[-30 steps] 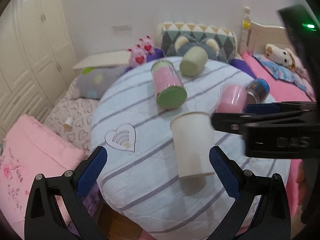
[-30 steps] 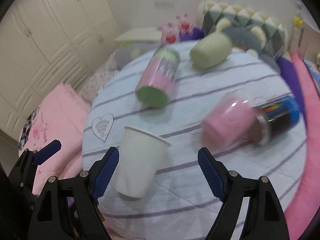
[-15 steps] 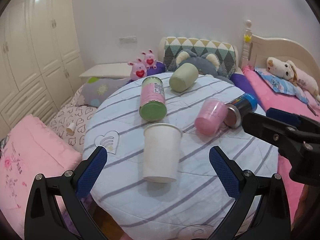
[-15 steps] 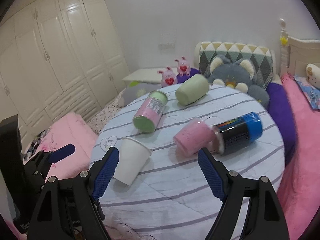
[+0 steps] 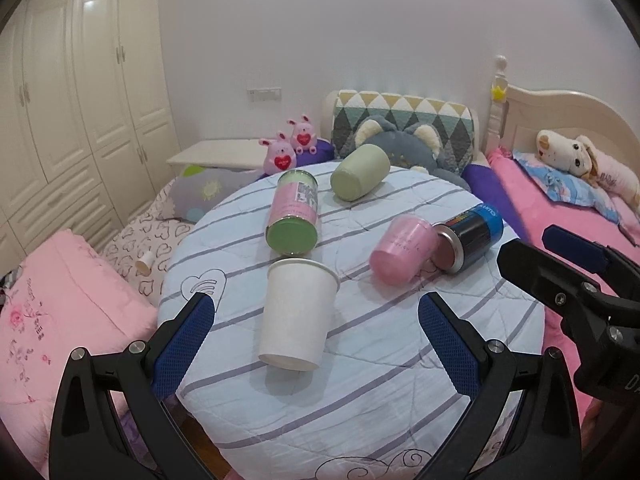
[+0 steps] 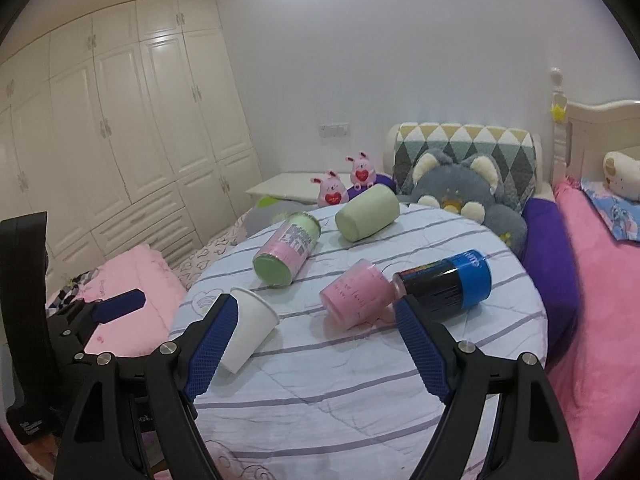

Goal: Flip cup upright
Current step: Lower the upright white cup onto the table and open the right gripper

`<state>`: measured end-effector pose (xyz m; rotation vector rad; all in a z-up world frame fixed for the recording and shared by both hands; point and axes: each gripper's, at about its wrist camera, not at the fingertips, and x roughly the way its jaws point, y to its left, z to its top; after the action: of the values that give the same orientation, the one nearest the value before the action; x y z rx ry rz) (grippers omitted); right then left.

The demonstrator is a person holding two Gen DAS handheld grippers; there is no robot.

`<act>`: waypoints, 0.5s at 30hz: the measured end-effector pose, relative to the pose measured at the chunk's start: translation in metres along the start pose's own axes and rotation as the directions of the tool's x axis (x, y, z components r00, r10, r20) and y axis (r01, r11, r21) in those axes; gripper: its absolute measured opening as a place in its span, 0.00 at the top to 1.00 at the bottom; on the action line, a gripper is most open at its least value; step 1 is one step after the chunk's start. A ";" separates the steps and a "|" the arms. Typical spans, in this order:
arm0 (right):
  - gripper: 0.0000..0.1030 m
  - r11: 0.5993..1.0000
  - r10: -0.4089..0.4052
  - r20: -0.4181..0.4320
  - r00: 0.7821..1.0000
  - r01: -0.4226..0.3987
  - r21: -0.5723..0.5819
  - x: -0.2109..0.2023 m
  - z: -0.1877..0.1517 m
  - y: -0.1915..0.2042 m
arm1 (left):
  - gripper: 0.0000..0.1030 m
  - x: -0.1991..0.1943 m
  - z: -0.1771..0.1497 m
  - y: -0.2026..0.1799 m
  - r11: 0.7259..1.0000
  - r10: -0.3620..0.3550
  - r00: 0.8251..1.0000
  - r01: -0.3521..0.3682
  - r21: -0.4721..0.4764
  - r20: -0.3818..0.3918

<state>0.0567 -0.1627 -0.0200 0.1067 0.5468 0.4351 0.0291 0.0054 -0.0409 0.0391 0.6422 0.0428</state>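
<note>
Several cups lie on their sides on a round table with a striped cloth (image 5: 360,392). A white paper cup (image 5: 296,314) lies nearest, also in the right wrist view (image 6: 250,330). A pink cup (image 5: 402,254) (image 6: 356,294) lies against a black and blue can (image 5: 468,240) (image 6: 444,282). A pink and green can (image 5: 294,216) (image 6: 286,254) and a pale green cup (image 5: 360,174) (image 6: 368,218) lie farther back. My left gripper (image 5: 316,340) is open and empty, back from the white cup. My right gripper (image 6: 316,340) is open and empty, above the table's near side.
Plush toys (image 5: 400,140) and a patterned cushion (image 5: 404,114) sit behind the table. A bed with pink bedding (image 5: 560,216) is at the right. Pink pillows (image 5: 60,300) lie at the left, wardrobes (image 6: 120,120) beyond. The right gripper shows at the left wrist view's right edge (image 5: 568,280).
Both grippers have pulled back and up from the table, so the cups look smaller and more of the room shows. The cups have not moved. Both stay open.
</note>
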 end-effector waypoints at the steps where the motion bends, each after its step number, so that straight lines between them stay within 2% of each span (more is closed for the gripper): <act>1: 0.20 1.000 0.001 0.000 1.000 -0.001 -0.001 -0.001 -0.001 -0.001 | 0.00 0.000 0.000 -0.001 1.000 -0.003 1.000 0.003 0.001 -0.001; 7: 0.20 1.000 0.006 0.006 1.000 -0.006 -0.004 -0.001 -0.003 -0.006 | 0.00 0.002 -0.001 -0.001 1.000 0.008 1.000 -0.008 -0.005 0.009; 15: 0.20 1.000 0.006 -0.001 1.000 -0.006 0.000 0.002 -0.003 -0.010 | 0.00 0.013 0.000 0.000 1.000 0.016 1.000 -0.016 -0.002 -0.018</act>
<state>0.0599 -0.1709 -0.0258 0.1079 0.5474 0.4412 0.0399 0.0063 -0.0487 0.0415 0.6594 0.0596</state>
